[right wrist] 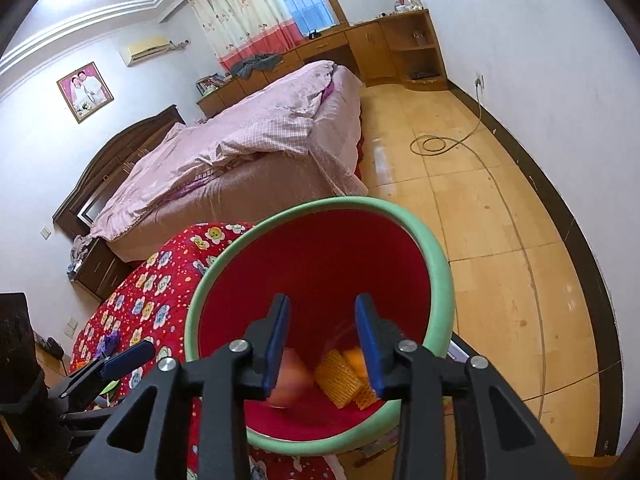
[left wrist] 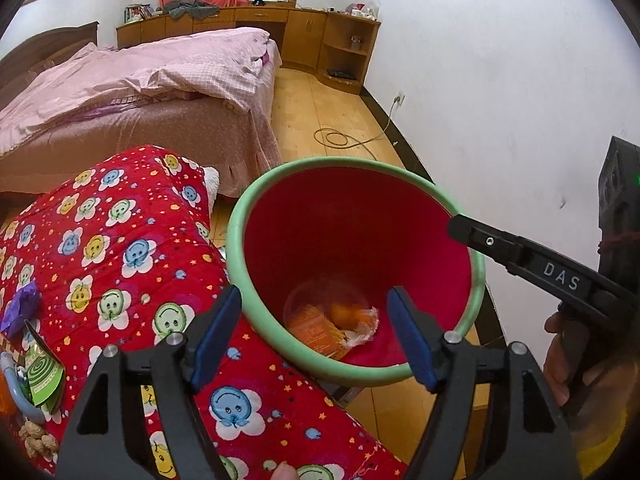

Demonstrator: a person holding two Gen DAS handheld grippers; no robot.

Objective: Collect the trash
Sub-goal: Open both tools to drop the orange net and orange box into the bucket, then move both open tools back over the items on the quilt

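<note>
A red bin with a green rim (left wrist: 256,204) stands beside a table covered in a red smiley-flower cloth (left wrist: 120,240). In the bin lie an orange packet (left wrist: 316,330), an orange fruit (left wrist: 344,314) and clear plastic. My left gripper (left wrist: 316,332) is open and empty above the bin's near edge. My right gripper (right wrist: 322,344) is open over the bin (right wrist: 436,256); a blurred reddish fruit (right wrist: 294,378) and yellow foam netting (right wrist: 340,380) are below it inside the bin. The right gripper also shows in the left wrist view (left wrist: 464,228).
On the cloth at the left lie a purple wrapper (left wrist: 22,304), a green spiral-print packet (left wrist: 44,376) and walnuts (left wrist: 36,438). A bed with pink bedding (left wrist: 140,88) stands behind. A cable coil (left wrist: 336,138) lies on the wooden floor near the white wall.
</note>
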